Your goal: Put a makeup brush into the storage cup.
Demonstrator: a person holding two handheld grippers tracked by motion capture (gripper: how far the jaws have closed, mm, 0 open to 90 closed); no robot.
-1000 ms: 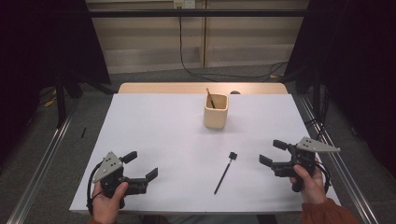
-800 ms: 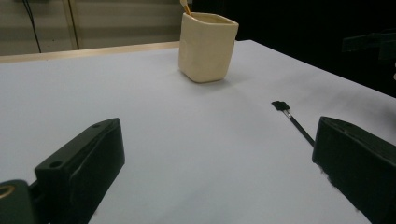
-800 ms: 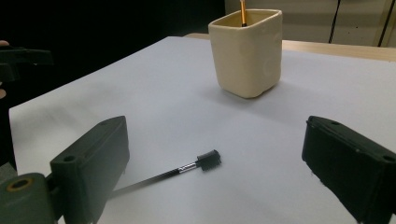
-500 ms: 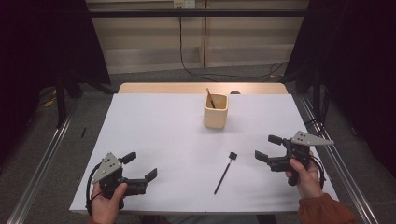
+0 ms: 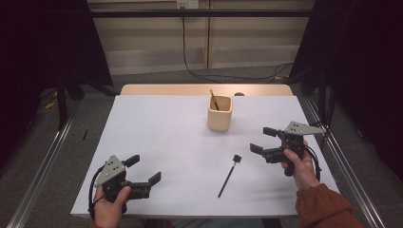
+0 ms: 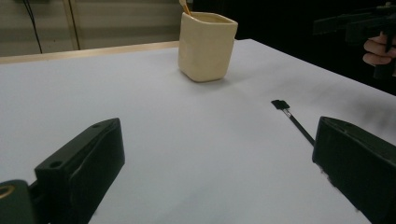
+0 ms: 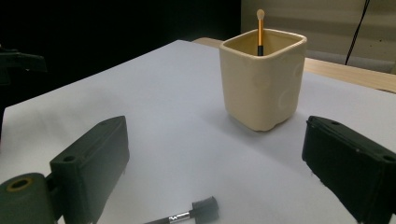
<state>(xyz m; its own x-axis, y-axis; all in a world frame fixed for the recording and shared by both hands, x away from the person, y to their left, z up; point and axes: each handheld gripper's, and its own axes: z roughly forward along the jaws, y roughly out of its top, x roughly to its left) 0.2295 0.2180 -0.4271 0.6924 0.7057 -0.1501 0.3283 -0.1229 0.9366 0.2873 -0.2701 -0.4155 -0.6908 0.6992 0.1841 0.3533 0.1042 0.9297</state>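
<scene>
A cream square cup (image 5: 220, 113) (image 6: 205, 45) (image 7: 262, 78) stands upright on the white table sheet (image 5: 161, 133), with an orange-handled brush (image 5: 214, 99) (image 7: 260, 30) standing in it. A black brush (image 5: 228, 174) (image 6: 293, 120) (image 7: 192, 211) lies flat in front of the cup. My left gripper (image 5: 142, 172) (image 6: 219, 177) is open near the front left edge, nothing between its jaws. My right gripper (image 5: 263, 139) (image 7: 224, 182) is open just right of the black brush, hovering low with its jaws toward the cup and the brush head below them.
A wooden table edge (image 5: 166, 90) shows behind the white sheet. Metal rails (image 5: 43, 161) run along both sides of the table. Cables (image 5: 190, 57) lie on the floor behind.
My right gripper has moved away from the front edge, toward the cup and slightly left. The left gripper stayed where it was.
</scene>
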